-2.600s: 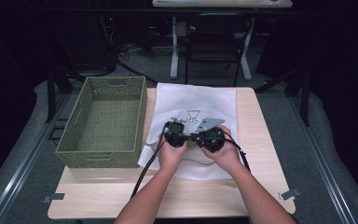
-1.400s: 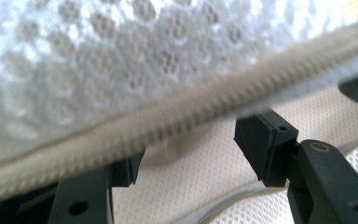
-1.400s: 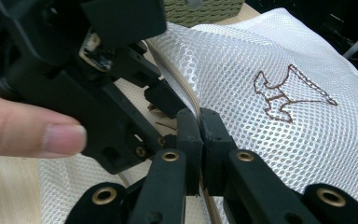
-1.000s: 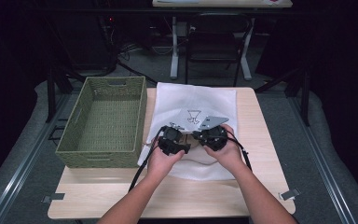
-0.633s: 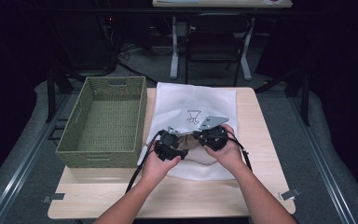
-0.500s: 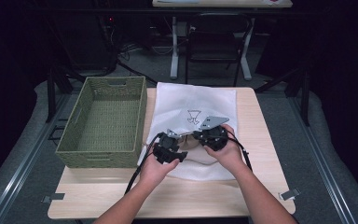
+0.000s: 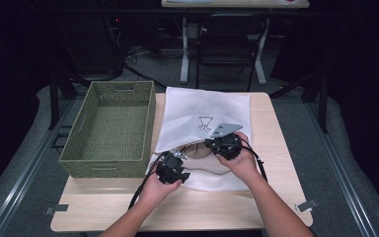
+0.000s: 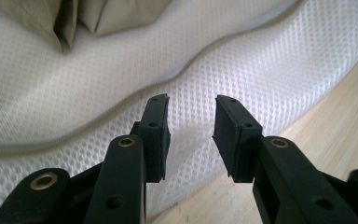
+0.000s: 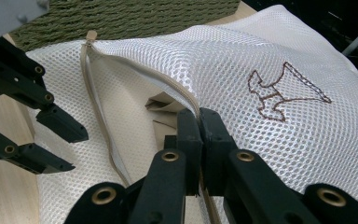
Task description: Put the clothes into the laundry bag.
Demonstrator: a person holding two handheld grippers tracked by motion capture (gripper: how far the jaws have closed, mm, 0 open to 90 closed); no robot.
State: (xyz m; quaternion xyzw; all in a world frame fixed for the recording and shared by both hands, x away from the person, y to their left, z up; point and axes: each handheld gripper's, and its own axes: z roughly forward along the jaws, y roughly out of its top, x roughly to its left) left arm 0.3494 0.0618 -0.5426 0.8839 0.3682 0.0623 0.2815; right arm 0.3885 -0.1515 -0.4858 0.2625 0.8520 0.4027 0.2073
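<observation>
1. white mesh laundry bag (image 7: 202, 116) with a beige zip and a small brown stitched emblem lies flat on the pale wooden table (image 7: 276, 138), just right of the green woven basket (image 7: 109, 129); its zipped mouth faces the near edge and gapes open.
2. inside the mouth a folded beige cloth (image 9: 165, 105) shows, tucked under the upper layer.
3. the right gripper (image 9: 199, 122) has its jaws pressed together on the upper lip of the opening, pinching mesh and zip tape and holding that lip raised off the lower layer.
4. the left gripper (image 8: 191, 135) sits at the near left of the bag, over the lower layer close to its piped edge; its jaws have just been closing, but a gap remains and the pads do not press on the mesh, though fabric lies between them.
5. handling, as a judgement: the bag looks light, limp and soft, so it will sag and fold wherever it is not supported; the open weave is grippy rather than slippery.
6. best hold is likely the stiffer zip tape or piped hem, one grip per lip, since bare mesh would bunch and stretch.
</observation>
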